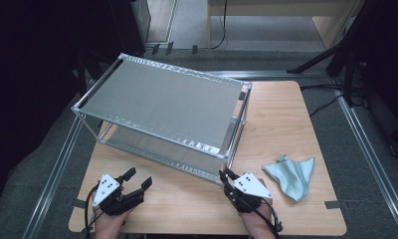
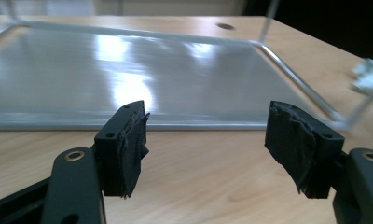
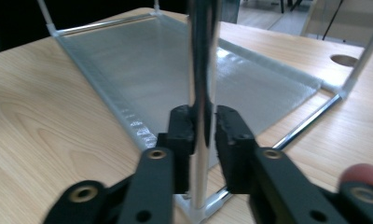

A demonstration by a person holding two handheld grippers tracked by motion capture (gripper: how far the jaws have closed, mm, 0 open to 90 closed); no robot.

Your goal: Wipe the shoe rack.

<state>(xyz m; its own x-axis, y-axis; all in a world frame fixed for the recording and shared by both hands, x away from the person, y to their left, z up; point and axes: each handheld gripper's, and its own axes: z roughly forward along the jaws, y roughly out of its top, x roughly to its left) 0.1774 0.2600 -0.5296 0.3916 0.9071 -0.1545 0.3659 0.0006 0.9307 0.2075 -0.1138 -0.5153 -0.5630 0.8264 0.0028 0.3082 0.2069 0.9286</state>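
Note:
A silver two-tier metal rack (image 1: 162, 102) stands on the wooden table (image 1: 281, 114). My right gripper (image 1: 225, 175) is at the rack's near right corner. In the right gripper view its jaws (image 3: 204, 128) are shut on the shiny upright corner post (image 3: 202, 70), low down near the bottom shelf, with a pad pressed on each side. My left gripper (image 1: 140, 176) rests by the table's front left, in front of the rack. Its jaws (image 2: 205, 140) stand wide open with nothing between them, facing the lower shelf (image 2: 128, 70).
A crumpled light-blue cloth (image 1: 290, 175) lies on the table right of my right gripper, and appears blurred (image 2: 367, 74) in the left gripper view. Bare wood runs along the front edge between my hands. Dark floor, metal rails and a tripod surround the table.

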